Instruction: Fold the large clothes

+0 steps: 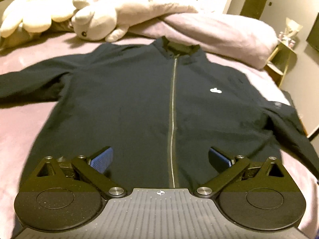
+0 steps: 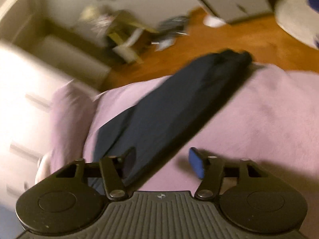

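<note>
Both views low over jacket [image 1: 139, 99]

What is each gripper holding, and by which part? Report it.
Nothing is held. The left gripper hangs open above the dark navy zip-up jacket. The right gripper is open over the jacket's sleeve, pads not pressing it.

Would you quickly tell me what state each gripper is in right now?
Left gripper: open, holding nothing, above the jacket.
Right gripper: open, nothing gripped, over the jacket's sleeve.
</note>
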Demonstrator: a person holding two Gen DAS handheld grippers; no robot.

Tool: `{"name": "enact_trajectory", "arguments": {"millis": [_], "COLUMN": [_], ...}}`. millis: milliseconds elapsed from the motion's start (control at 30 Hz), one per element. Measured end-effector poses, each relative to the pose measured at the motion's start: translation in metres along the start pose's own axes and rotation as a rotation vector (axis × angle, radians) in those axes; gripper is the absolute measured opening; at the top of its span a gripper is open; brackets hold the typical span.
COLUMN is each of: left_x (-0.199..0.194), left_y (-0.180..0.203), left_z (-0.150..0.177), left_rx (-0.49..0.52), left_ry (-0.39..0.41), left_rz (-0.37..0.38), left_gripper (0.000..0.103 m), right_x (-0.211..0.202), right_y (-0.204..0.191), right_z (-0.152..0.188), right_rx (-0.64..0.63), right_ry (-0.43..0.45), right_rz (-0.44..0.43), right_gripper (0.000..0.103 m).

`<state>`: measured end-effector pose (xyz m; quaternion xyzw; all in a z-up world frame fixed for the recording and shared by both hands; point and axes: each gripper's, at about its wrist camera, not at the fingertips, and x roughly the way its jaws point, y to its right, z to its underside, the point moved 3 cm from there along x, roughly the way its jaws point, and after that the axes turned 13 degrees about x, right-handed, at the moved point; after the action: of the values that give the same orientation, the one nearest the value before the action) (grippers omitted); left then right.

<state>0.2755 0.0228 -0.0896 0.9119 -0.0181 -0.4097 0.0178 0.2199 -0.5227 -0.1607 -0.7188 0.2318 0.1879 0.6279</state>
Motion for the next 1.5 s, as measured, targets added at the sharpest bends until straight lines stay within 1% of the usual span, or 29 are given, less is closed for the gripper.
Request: {"name": "enact_trajectory", "arguments": {"millis": [67,133,167,233,267,333,367,400,433,467,533,600,633,733,833,867,900,933,967,1000,1033,1100,1167,1233,1333,1367,1400,1433,1500], "left_x": [0.022,0.038,0.045,0.055,0.060,0.067,0.071,0.075,0.078,0.079,0.081,0.083,0.083,0.081,0.076,0.073,0.070,0.067,0.064,0.063,0.063,0.065,0.069,0.074,0.089,0.096,0.105,0.115,0.130], "left_y": [-0.002,-0.008,-0.011,-0.015,-0.017,-0.022,-0.024,-0.026,-0.027,-0.028,-0.032,-0.035,-0.035,-0.035,-0.038,-0.040,-0.042,-0.042,-0.043,-0.042,-0.039,-0.032,-0.022,-0.008,0.016,0.024,0.031,0.036,0.042], "left_z": [-0.004,-0.006,-0.007,-0.007,-0.007,-0.008,-0.008,-0.007,-0.007,-0.006,-0.006,-0.005,-0.005,-0.006,-0.008,-0.010,-0.011,-0.013,-0.016,-0.021,-0.025,-0.034,-0.044,-0.053,-0.068,-0.070,-0.071,-0.072,-0.070], "left_rx": [-0.011,-0.017,-0.018,-0.021,-0.017,-0.003,0.002,0.009,0.015,0.022,0.028,0.017,0.022,0.032,-0.001,-0.024,-0.050,-0.076,-0.103,-0.125,-0.136,-0.147,-0.144,-0.132,-0.095,-0.081,-0.069,-0.068,-0.076], "left_ry": [-0.017,-0.028,-0.036,-0.050,-0.054,-0.065,-0.078,-0.096,-0.108,-0.116,-0.118,-0.125,-0.128,-0.135,-0.124,-0.116,-0.105,-0.094,-0.082,-0.073,-0.069,-0.069,-0.068,-0.049,-0.040,-0.053,-0.088,-0.124,-0.171], "left_rz": [-0.029,-0.060,-0.073,-0.094,-0.105,-0.128,-0.135,-0.136,-0.130,-0.123,-0.108,-0.093,-0.086,-0.070,-0.055,-0.039,-0.019,0.007,0.045,0.081,0.109,0.177,0.226,0.274,0.337,0.353,0.362,0.368,0.370], "left_gripper": [0.103,0.103,0.103,0.103,0.103,0.103,0.103,0.103,0.103,0.103,0.103,0.103,0.103,0.103,0.103,0.103,0.103,0.103,0.103,0.103,0.103,0.103,0.103,0.103,0.101,0.093,0.077,0.071,0.069], "right_x": [0.013,0.022,0.026,0.037,0.036,0.043,0.043,0.042,0.037,0.032,0.022,0.012,0.008,0.002,0.012,0.018,0.025,0.033,0.039,0.044,0.047,0.036,0.022,0.014,0.001,-0.002,0.002,0.003,0.008], "right_y": [0.015,0.024,0.026,0.026,0.025,0.018,0.008,-0.005,-0.023,-0.042,-0.079,-0.115,-0.130,-0.158,-0.156,-0.151,-0.144,-0.133,-0.122,-0.110,-0.103,-0.096,-0.098,-0.108,-0.116,-0.114,-0.118,-0.117,-0.115], "right_z": [-0.012,-0.024,-0.027,-0.033,-0.040,-0.045,-0.044,-0.042,-0.035,-0.023,0.008,0.053,0.082,0.161,0.247,0.270,0.296,0.318,0.337,0.352,0.362,0.365,0.353,0.329,0.309,0.298,0.286,0.276,0.256], "right_rx": [0.123,0.197,0.220,0.230,0.213,0.128,0.064,-0.028,-0.150,-0.280,-0.514,-0.740,-0.851,-1.105,-1.331,-1.387,-1.447,-1.508,-1.564,-1.610,-1.638,-1.640,-1.571,-1.490,-1.361,-1.306,-1.242,-1.173,-1.037], "right_ry": [0.005,0.030,0.036,0.043,0.047,0.053,0.073,0.105,0.153,0.203,0.262,0.274,0.255,0.162,0.013,-0.040,-0.096,-0.143,-0.179,-0.219,-0.227,-0.229,-0.277,-0.305,-0.316,-0.316,-0.322,-0.335,-0.364], "right_rz": [-0.039,-0.070,-0.076,-0.068,-0.048,0.004,0.032,0.058,0.090,0.110,0.082,0.020,-0.027,-0.137,-0.204,-0.203,-0.187,-0.160,-0.137,-0.111,-0.078,-0.096,-0.137,-0.173,-0.206,-0.206,-0.208,-0.211,-0.210], "right_gripper": [0.051,0.049,0.045,0.028,0.017,0.013,0.012,0.010,0.010,0.010,0.010,0.010,0.010,0.010,0.012,0.014,0.018,0.020,0.022,0.031,0.033,0.044,0.050,0.050,0.049,0.049,0.045,0.043,0.038]}}
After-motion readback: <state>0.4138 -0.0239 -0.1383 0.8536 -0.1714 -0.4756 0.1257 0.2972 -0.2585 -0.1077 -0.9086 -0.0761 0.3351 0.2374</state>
